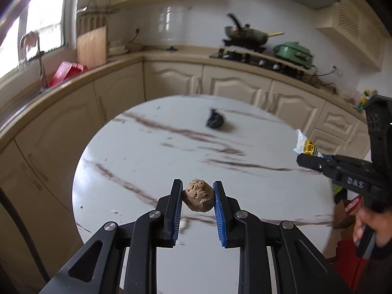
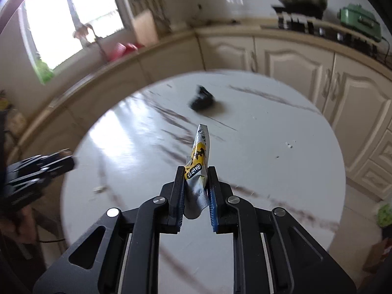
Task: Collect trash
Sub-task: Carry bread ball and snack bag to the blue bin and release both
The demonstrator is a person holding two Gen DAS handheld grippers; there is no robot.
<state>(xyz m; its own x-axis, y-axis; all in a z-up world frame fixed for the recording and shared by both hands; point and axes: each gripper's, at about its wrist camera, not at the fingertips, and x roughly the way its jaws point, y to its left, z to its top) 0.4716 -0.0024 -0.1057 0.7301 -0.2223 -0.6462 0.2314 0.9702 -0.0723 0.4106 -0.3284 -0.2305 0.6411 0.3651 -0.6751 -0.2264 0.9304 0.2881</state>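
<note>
With the left gripper (image 1: 198, 196) pinching a brown crumpled ball (image 1: 198, 198) only at its tips and the right gripper (image 2: 196, 183) clamping a silver-yellow wrapper (image 2: 198, 171), both above the round table (image 1: 147, 171), the ball is risking slipping out, while a black scrap (image 1: 215, 121) is lying toward twelve o'clock.

Round table (image 1: 137, 171) mostly bare, black bag (image 1: 215, 122) near far edge, cabinets (image 1: 232, 85) close behind
</note>
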